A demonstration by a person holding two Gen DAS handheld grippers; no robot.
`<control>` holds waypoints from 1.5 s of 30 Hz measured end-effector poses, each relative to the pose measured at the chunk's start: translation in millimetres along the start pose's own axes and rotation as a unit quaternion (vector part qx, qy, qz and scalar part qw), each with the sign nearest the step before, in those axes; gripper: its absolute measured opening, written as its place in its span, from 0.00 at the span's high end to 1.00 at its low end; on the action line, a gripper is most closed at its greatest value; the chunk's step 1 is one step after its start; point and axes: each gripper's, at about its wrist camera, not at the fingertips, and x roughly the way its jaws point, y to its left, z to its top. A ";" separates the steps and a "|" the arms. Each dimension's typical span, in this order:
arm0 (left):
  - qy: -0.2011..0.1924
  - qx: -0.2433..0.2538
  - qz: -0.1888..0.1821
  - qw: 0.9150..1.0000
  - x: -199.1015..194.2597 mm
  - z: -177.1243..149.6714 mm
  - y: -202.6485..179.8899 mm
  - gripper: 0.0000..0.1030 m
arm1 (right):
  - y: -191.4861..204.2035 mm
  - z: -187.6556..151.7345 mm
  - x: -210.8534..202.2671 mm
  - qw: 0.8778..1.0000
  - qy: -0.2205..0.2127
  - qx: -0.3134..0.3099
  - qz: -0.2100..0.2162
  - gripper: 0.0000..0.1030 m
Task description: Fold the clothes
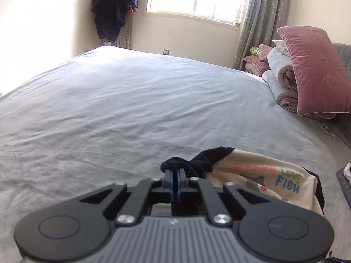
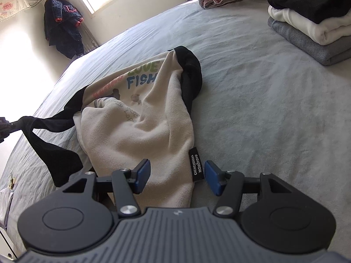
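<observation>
left gripper [image 1: 175, 176] pinching black sleeve [image 1: 186, 164] | right gripper [image 2: 177, 176] spread astride cream hem [image 2: 171, 175]

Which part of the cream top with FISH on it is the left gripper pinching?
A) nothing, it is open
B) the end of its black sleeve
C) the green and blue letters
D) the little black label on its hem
B: the left gripper is shut on the black sleeve end of the cream top, which stretches away from the body, while the label lies between the open right gripper pads.
</observation>
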 end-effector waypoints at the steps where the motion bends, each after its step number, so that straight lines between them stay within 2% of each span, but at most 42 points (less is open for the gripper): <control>1: -0.004 0.002 0.013 1.000 1.9 4.6 5.8 0.97 | 0.4 0.1 0.4 1.000 0.001 -0.002 -0.001 0.43; 5: -0.010 -0.002 0.059 0.998 13.2 15.3 27.8 0.96 | 3.0 1.2 2.6 1.000 0.008 -0.011 -0.002 0.43; 8: -0.001 -0.019 0.080 0.997 25.9 13.2 39.0 0.96 | 7.7 1.1 3.4 1.000 0.012 -0.024 -0.001 0.43; 11: 0.013 -0.035 0.076 0.996 35.7 1.5 41.1 0.94 | 10.0 0.7 2.8 0.999 0.015 -0.033 0.002 0.43; 13: 0.022 -0.040 0.069 0.997 39.9 -7.7 39.5 0.90 | 9.8 0.5 1.8 0.999 0.014 -0.035 0.000 0.43; 14: 0.027 -0.041 0.063 0.997 41.5 -12.8 37.7 0.83 | 9.8 1.1 1.1 0.999 0.012 -0.036 -0.001 0.43; 15: 0.033 -0.043 0.058 0.997 42.5 -17.3 35.2 0.71 | 10.1 1.5 0.2 0.999 0.011 -0.038 -0.003 0.43; 17: 0.040 -0.045 0.048 0.997 42.4 -26.3 29.5 0.54 | 10.9 2.4 -1.8 0.999 0.007 -0.043 -0.004 0.43; 21: 0.047 -0.044 0.028 0.998 37.1 -38.7 14.8 0.41 | 14.4 3.1 -6.1 0.998 0.004 -0.055 -0.002 0.43; 25: 0.055 -0.044 -0.014 0.997 30.3 -48.2 -5.6 0.40 | 16.3 3.1 -4.9 0.998 0.009 -0.058 0.002 0.43; 28: 0.067 -0.042 -0.060 0.995 22.6 -61.3 -26.9 0.40 | 16.1 3.2 -4.4 0.998 0.011 -0.059 0.003 0.43; 32: 0.082 -0.044 -0.135 0.986 11.2 -86.5 -55.7 0.40 | 10.2 1.5 -4.9 0.999 0.017 -0.045 -0.002 0.43; 37: 0.077 -0.030 -0.218 0.972 1.2 -121.1 -86.8 0.40 | 3.6 -6.8 -5.1 0.999 0.027 -0.036 -0.007 0.44; 38: 0.069 -0.024 -0.234 0.970 -1.3 -127.7 -91.8 0.40 | 2.4 -8.9 -4.7 0.999 0.028 -0.037 -0.007 0.53; 39: 0.061 -0.018 -0.248 0.967 -3.7 -133.6 -95.9 0.40 | 1.3 -11.0 -4.1 0.999 0.028 -0.039 -0.006 0.71; 41: 0.038 -0.013 -0.274 0.961 -8.9 -142.9 -98.2 0.40 | -1.5 -14.0 -2.7 0.999 0.029 -0.038 -0.003 0.89; 43: 0.014 -0.005 -0.299 0.954 -14.0 -148.7 -100.5 0.38 | -5.5 -14.6 -4.2 1.000 0.023 -0.016 0.011 0.90; 45: 0.011 0.013 -0.320 0.947 -15.8 -146.0 -107.0 0.36 | -8.4 -11.6 -6.9 0.999 0.020 0.015 0.029 0.90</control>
